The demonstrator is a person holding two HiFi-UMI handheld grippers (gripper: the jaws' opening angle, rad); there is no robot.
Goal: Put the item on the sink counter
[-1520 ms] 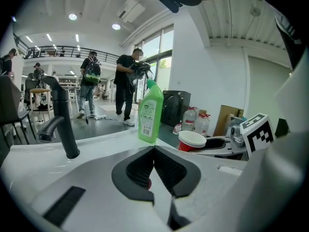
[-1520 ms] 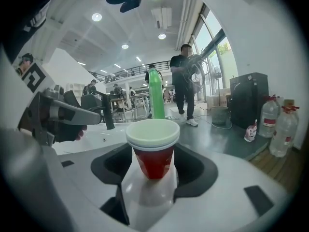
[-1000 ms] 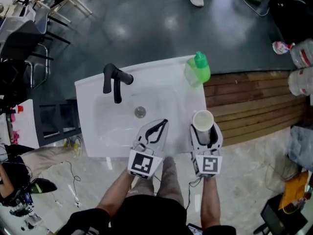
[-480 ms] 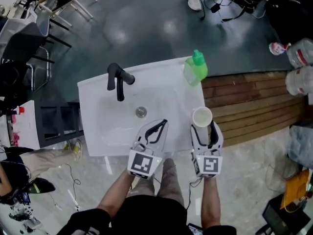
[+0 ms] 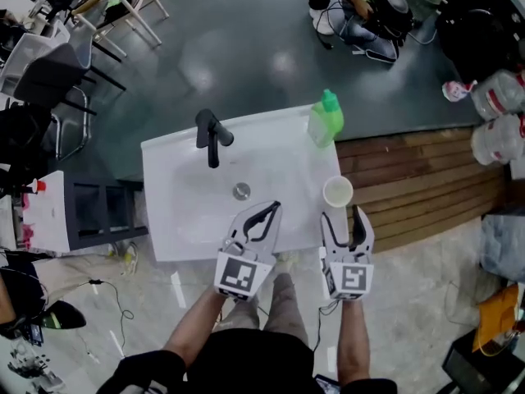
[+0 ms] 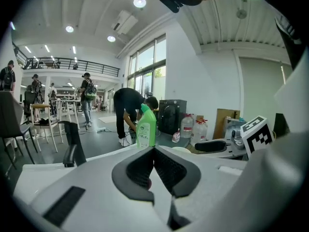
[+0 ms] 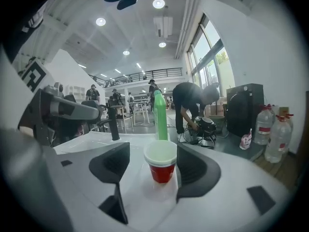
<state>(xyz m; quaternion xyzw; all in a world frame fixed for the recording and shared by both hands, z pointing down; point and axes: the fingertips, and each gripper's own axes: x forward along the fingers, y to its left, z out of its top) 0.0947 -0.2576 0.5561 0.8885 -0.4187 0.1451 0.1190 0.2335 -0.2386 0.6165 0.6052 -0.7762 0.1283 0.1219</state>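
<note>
A red cup (image 5: 338, 191) with a white inside stands upright on the white sink counter (image 5: 316, 175), to the right of the basin. My right gripper (image 5: 342, 217) is open just behind it, its fingertips either side and clear of the cup. In the right gripper view the cup (image 7: 161, 164) stands free beyond the spread jaws of the right gripper (image 7: 153, 151). My left gripper (image 5: 275, 207) is shut and empty, over the basin's near edge; in the left gripper view its pads meet at the tip of the gripper (image 6: 154, 150).
A green soap bottle (image 5: 325, 118) stands at the counter's far right corner. A black faucet (image 5: 212, 135) rises behind the drain (image 5: 241, 191). A wooden platform (image 5: 410, 179) with water jugs (image 5: 496, 138) lies to the right, chairs (image 5: 49, 80) to the left.
The right gripper, which had the cup between its jaws, has let go and drawn back toward me. The cup now stands alone. The left gripper stays put.
</note>
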